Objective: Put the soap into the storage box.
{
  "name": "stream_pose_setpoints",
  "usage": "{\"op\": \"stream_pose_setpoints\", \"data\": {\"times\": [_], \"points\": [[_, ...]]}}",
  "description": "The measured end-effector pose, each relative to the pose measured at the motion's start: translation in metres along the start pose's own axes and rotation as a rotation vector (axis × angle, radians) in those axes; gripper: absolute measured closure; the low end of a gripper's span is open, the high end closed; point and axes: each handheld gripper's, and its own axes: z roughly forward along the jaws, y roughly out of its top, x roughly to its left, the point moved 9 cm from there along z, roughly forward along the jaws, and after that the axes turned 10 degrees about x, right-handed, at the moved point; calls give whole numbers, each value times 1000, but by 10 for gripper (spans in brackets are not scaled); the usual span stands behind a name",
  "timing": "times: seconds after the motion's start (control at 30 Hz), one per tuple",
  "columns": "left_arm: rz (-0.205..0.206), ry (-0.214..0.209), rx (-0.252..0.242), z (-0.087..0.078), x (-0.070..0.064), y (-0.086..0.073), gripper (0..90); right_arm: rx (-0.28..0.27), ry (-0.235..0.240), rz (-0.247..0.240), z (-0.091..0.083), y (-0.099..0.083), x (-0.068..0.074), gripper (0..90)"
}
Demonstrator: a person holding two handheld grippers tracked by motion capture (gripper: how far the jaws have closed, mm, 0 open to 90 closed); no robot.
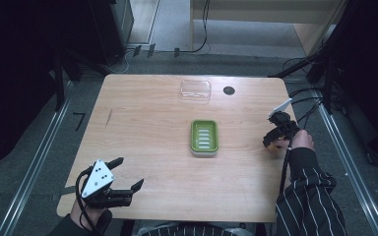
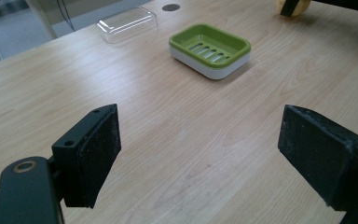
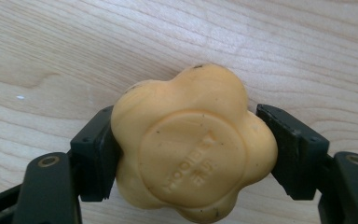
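The soap (image 3: 193, 147) bears raised lettering inside a round stamp, seen upside down and too faint to read.

Bare table (image 1: 142, 128) lies wide between both grippers; the green soap dish (image 1: 204, 137) stands mid-table, and the clear lid (image 1: 195, 90) sits near the far edge.

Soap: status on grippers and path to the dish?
Right gripper shut on yellow soap. Left gripper open, idle. Green soap dish empty, path looks clear.
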Motion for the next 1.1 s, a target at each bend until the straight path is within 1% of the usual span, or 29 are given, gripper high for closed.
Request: {"op": "stream_pose_setpoints", "data": {"times": [0.07,0.27,0.33,0.57,0.7,0.77,0.9,0.93,1.1], "points": [[2,-1,2,1,0,0,136,-4,8,-7,-1,0,2,280],[-2,1,1,1,1,0,136,-20,9,-32,-3,3,9,281],[-3,1,3,2,1,1,136,-31,8,-43,-4,4,11,280],[1,0,9,0,0,-1,136,-44,-3,-83,-8,7,22,280],[-16,9,-1,-3,1,-3,136,-58,-10,-97,-12,9,28,280],[-10,7,0,-4,1,-3,136,-68,-9,-107,-14,11,31,280],[-15,15,2,-5,3,-5,136,-83,-12,-128,-16,15,38,281],[-16,14,-1,-5,3,-5,136,-90,-5,-132,-17,16,41,280],[-18,21,2,-7,2,-6,136,-106,-8,-171,-20,20,52,280]]}}
